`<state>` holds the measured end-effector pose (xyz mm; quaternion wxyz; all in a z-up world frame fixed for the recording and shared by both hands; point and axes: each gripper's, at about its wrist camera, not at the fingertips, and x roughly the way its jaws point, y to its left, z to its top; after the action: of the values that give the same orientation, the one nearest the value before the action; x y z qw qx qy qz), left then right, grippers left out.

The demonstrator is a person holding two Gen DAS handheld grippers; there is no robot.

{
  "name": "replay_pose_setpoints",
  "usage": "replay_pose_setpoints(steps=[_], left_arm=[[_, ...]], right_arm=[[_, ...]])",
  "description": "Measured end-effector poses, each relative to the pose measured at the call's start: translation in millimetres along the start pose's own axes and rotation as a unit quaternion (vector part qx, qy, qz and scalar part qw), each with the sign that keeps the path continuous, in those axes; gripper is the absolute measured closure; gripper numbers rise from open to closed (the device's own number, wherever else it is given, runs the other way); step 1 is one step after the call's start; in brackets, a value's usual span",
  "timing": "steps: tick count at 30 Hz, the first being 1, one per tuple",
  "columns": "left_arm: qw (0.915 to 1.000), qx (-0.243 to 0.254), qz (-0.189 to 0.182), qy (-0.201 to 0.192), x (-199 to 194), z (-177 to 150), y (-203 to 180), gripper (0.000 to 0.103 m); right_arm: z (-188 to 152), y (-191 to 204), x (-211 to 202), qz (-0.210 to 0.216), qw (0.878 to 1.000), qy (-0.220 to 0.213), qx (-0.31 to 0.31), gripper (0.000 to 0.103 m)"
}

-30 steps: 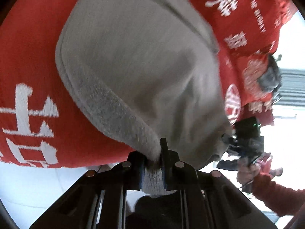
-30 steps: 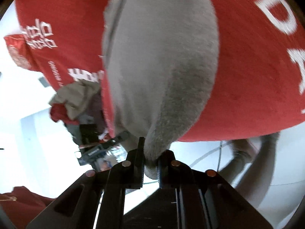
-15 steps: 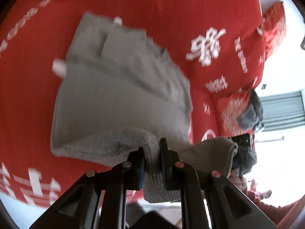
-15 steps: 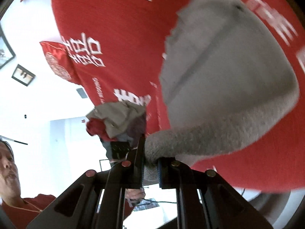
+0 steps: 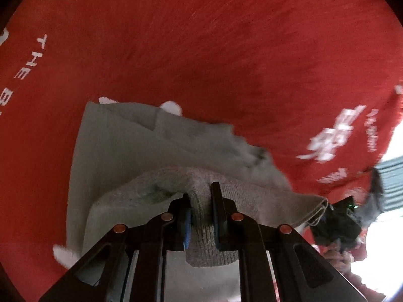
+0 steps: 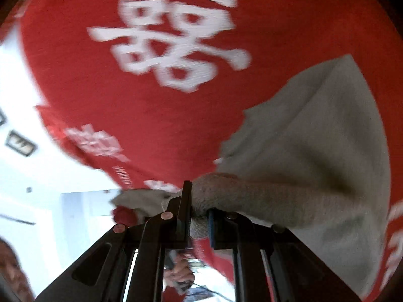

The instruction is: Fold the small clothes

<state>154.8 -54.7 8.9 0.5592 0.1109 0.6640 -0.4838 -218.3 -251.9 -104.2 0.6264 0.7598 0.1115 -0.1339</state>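
My left claw (image 5: 201,211) pinches the ribbed band of the grey garment (image 5: 141,148); my right claw (image 6: 199,209) clamps the same band farther along. The garment's far part lies on the red cloth (image 5: 226,50). I'd carry both claws forward level, keeping the band taut, then lay it down square.

The gray cloth (image 5: 151,151) fills the space right in front of the left gripper (image 5: 201,201) and is pinched between its 2 fingers, so nothing can pass there. From 9 o'clock round to 2 o'clock the red tabletop (image 5: 226,50) cover lies bare. At 4 o'clock a dark clothes pile (image 5: 375,196) sits in the way. For the right gripper (image 6: 199,201), cloth blocks 3 o'clock; 12 o'clock is bare red.
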Motion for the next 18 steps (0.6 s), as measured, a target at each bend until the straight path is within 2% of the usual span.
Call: replay_pose_setpoints(steps=[3, 5, 8, 9, 11, 12, 16, 18], left_arm=[[0.9991, -0.009, 0.041, 0.006, 18.7, 5.8, 7.9, 0.088], [0.9985, -0.023, 0.048, 0.013, 21.2, 7.8, 13.1, 0.084], [0.9981, -0.025, 0.053, 0.019, 15.5, 10.7, 11.3, 0.084], [0.9982, -0.021, 0.052, 0.021, 12.0, 11.4, 9.1, 0.084], [0.9982, -0.007, 0.054, 0.023, 2.6, 11.8, 1.2, 0.084], [0.9980, 0.002, 0.060, 0.021, -1.2, 11.4, -2.8, 0.084], [0.9943, 0.050, 0.093, 0.015, -19.7, 2.7, -27.1, 0.083], [0.9929, 0.062, 0.101, 0.009, -29.7, -0.2, -33.6, 0.083]], right_arm=[[23.2, -15.9, 22.6, -0.050, 0.999, 0.012, 0.002, 0.091], [31.3, -24.9, 29.2, -0.065, 0.998, 0.016, 0.005, 0.088], [40.8, -29.3, 36.0, -0.080, 0.996, 0.019, 0.014, 0.084], [42.4, -27.2, 36.5, -0.083, 0.996, 0.022, 0.011, 0.077], [43.1, -16.3, 33.3, -0.082, 0.996, 0.023, -0.004, 0.055], [42.6, -11.8, 30.6, -0.079, 0.997, 0.023, -0.009, 0.039], [36.2, 14.7, 20.6, -0.088, 0.995, 0.022, -0.050, 0.036], [30.6, 22.7, 15.8, -0.097, 0.993, 0.030, -0.064, 0.040]])
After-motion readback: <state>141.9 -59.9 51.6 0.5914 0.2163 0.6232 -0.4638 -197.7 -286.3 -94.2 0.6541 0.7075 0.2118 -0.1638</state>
